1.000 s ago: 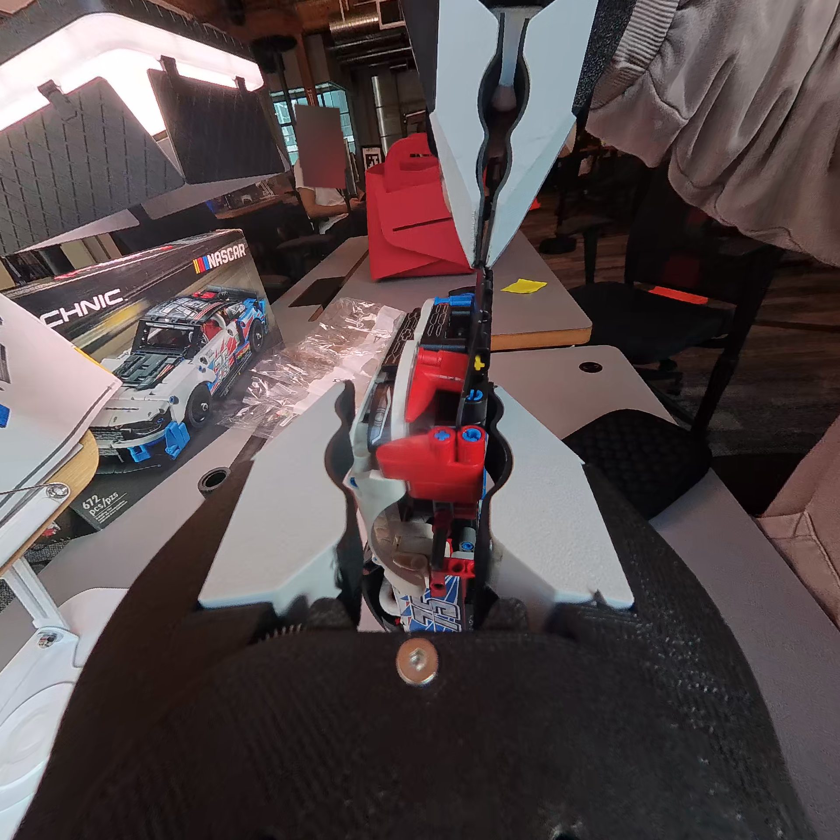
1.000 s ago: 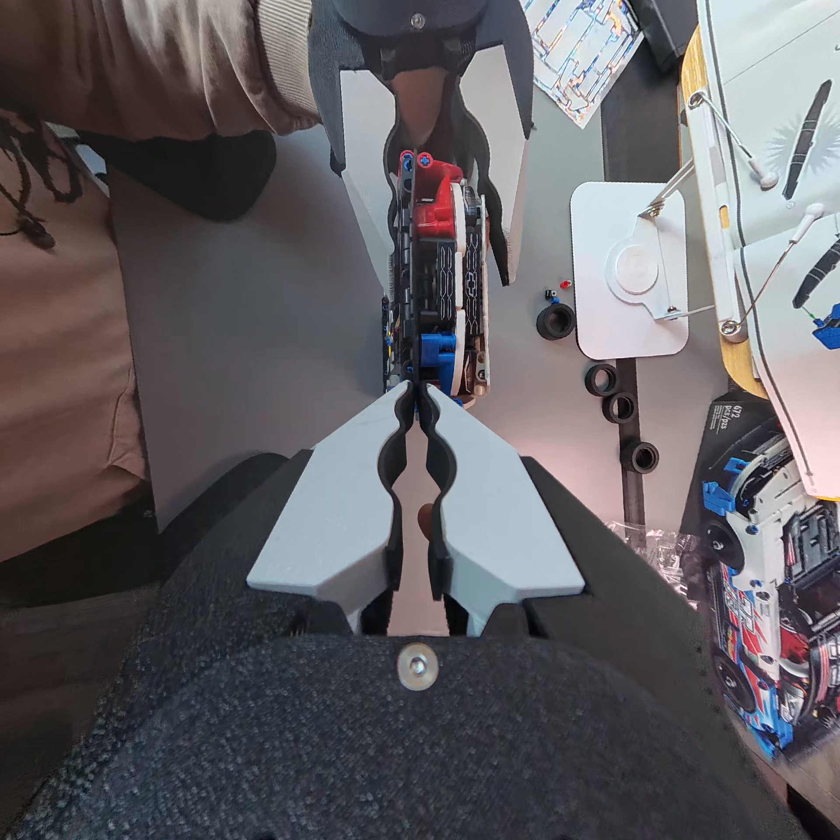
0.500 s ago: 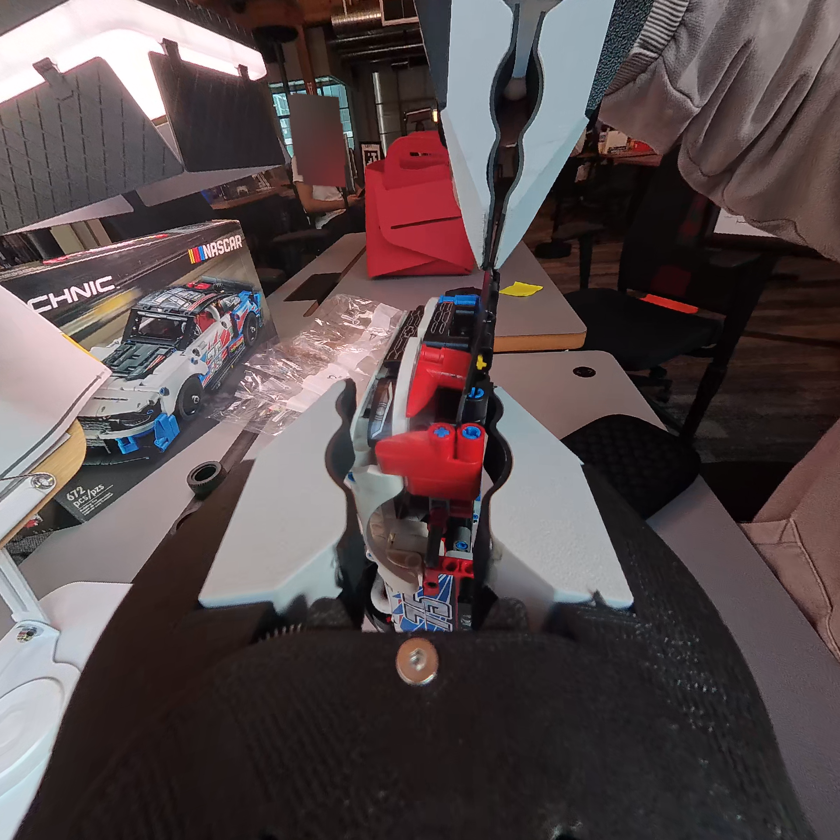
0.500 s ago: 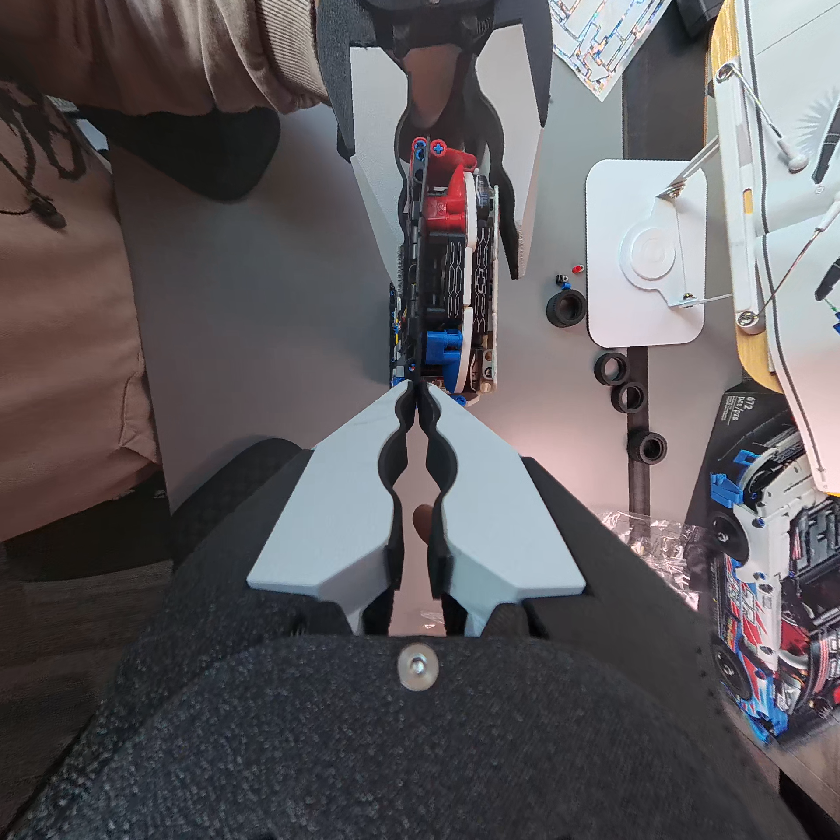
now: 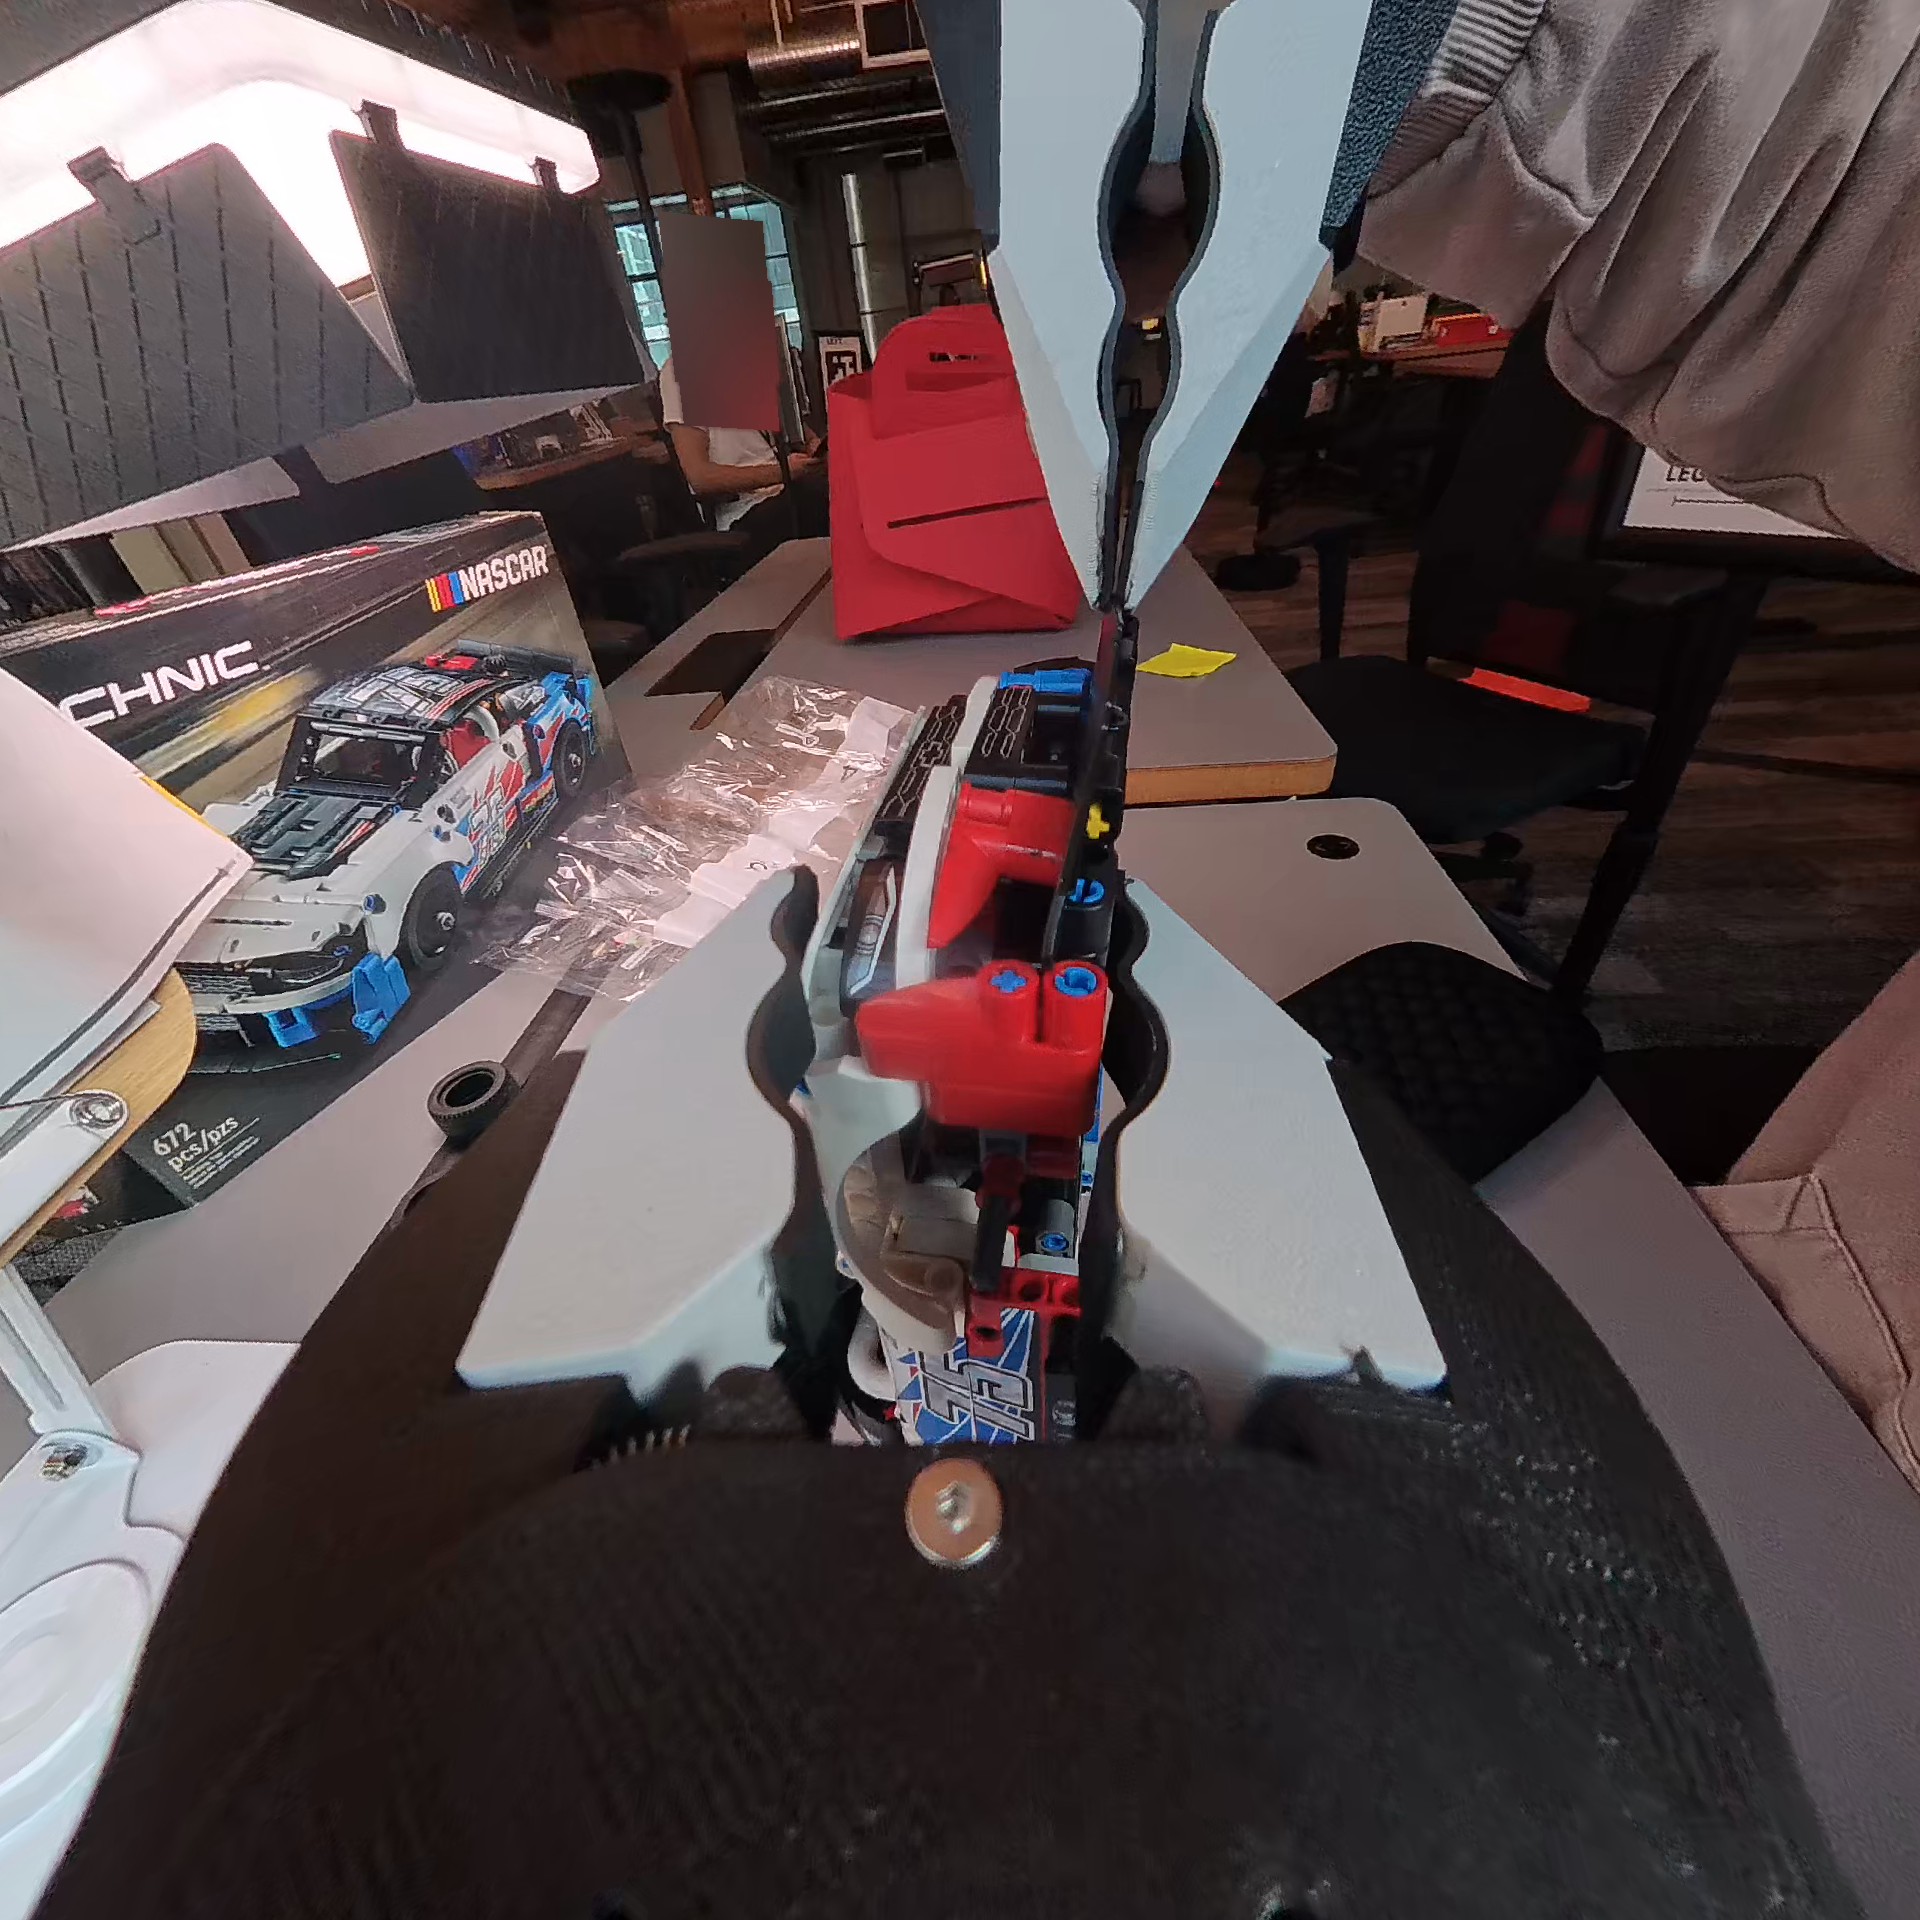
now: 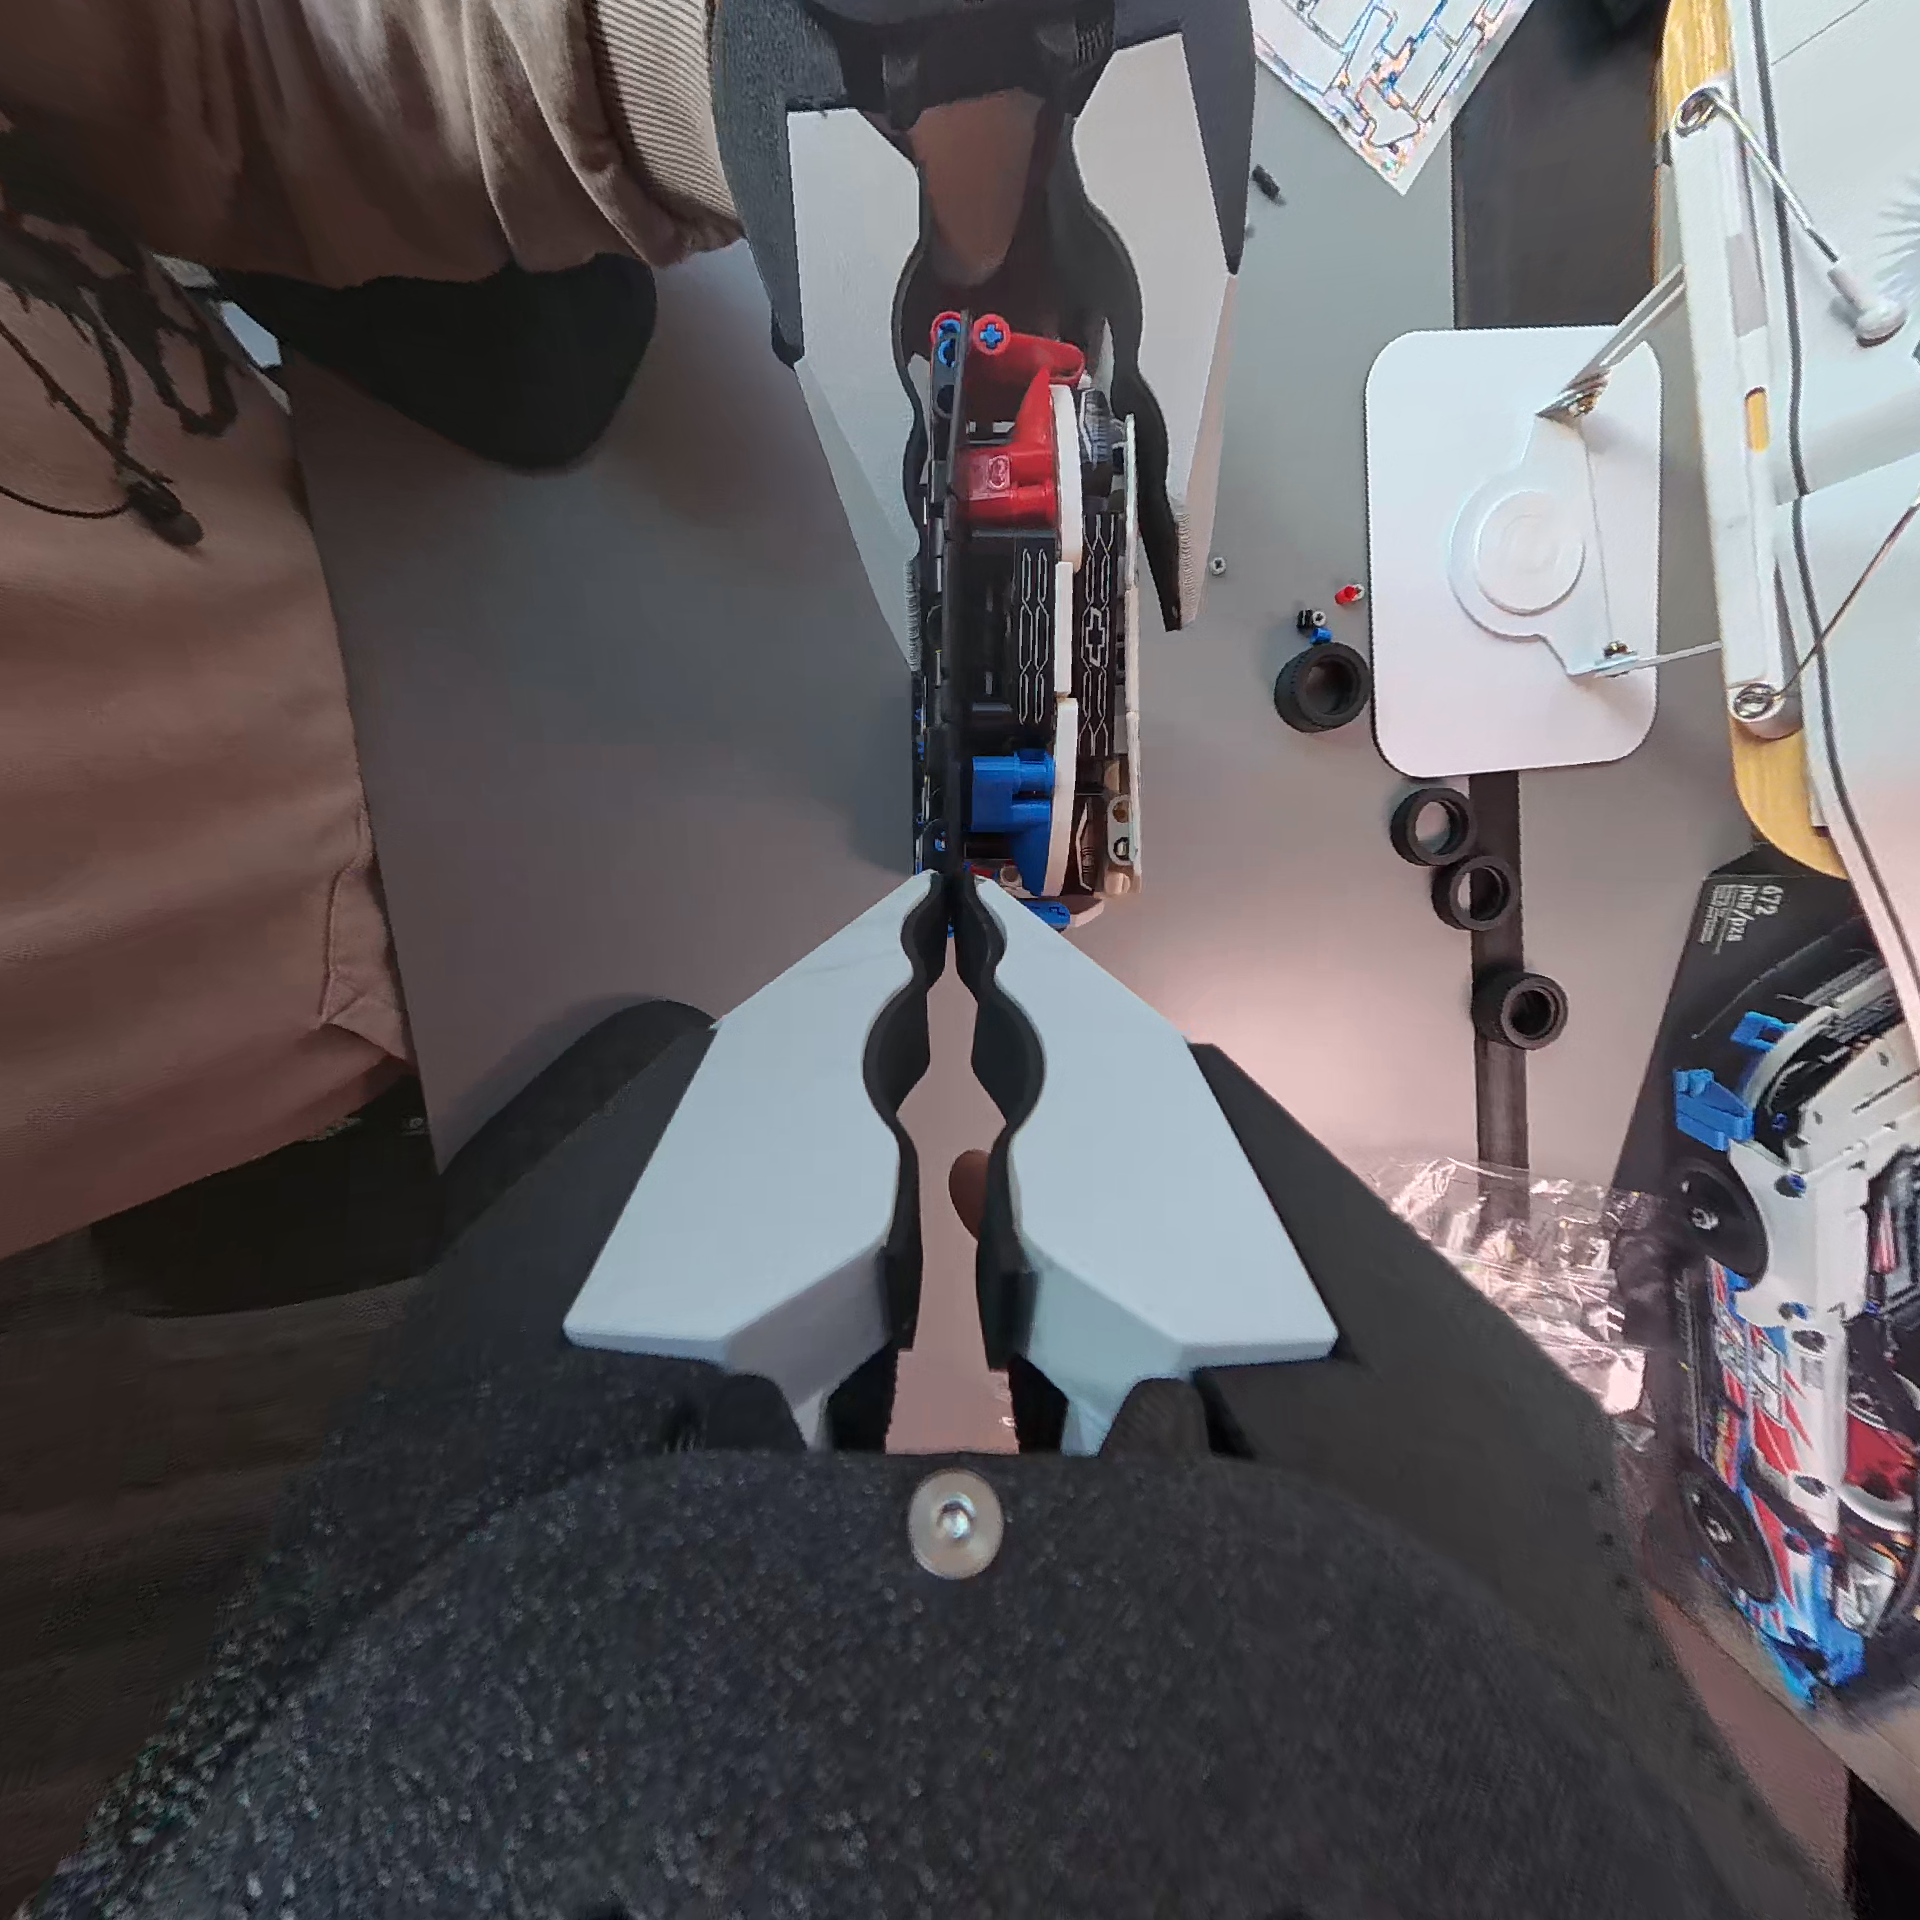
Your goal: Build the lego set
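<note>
**Holding a part-built car between two grippers**

Gripping the lego car model (image 5: 982,1023) around its body, the left gripper (image 5: 951,956) holds it above the grey table (image 6: 582,665). The right gripper (image 6: 948,894) is pinched shut on a thin black strip (image 6: 948,644) running along the model's edge, at the far end from the left gripper. Four black tyres (image 6: 1322,688) lie loose on the table beside a white stand base (image 6: 1507,561); the set's box (image 5: 312,748) and clear plastic bags (image 5: 717,821) rest nearby.

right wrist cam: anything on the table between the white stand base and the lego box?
Yes. In the right wrist view, three loose black tyres lie in a row between the white stand base and the lego box; a fourth sits left of the base.
</note>
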The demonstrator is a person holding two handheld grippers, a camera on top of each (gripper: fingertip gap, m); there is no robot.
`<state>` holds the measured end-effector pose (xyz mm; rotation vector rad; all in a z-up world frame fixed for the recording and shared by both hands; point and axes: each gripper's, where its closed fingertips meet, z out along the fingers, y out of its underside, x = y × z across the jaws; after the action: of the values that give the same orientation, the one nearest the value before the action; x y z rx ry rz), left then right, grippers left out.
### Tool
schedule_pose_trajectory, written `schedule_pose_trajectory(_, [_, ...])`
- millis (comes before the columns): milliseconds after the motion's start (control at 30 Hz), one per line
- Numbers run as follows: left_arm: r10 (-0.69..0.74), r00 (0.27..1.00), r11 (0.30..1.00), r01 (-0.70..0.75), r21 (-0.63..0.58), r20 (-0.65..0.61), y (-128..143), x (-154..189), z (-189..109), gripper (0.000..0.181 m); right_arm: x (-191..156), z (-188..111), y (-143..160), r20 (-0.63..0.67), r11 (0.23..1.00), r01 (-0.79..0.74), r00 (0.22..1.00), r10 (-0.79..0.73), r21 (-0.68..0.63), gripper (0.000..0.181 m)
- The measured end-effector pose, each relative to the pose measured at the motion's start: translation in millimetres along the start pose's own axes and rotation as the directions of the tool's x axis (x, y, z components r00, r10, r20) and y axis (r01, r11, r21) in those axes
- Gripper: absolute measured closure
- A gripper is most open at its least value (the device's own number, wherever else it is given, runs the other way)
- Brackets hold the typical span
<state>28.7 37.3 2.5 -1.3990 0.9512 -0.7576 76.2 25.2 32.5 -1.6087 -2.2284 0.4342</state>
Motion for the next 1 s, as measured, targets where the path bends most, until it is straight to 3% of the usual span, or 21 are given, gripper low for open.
schedule_pose_trajectory(333, [-0.003,1.0,1.0,0.003,0.021,0.0,-0.9,-1.0,-0.3,0.127,7.6,0.7,1.1,-0.057,0.998,0.05,0.997,-0.052,-0.036,0.181])
schedule_pose_trajectory(700, [-0.011,1.0,0.999,0.011,0.034,-0.003,-1.2,-2.2,0.2,0.127,6.8,1.4,2.4,-0.034,1.0,0.02,0.999,-0.021,-0.014,0.181])
schedule_pose_trajectory(1000, [-0.012,1.0,0.999,0.012,0.033,-0.016,-0.6,-0.9,-1.2,0.127,2.0,0.6,-0.4,-0.04,0.997,0.008,0.999,-0.005,0.077,0.181])
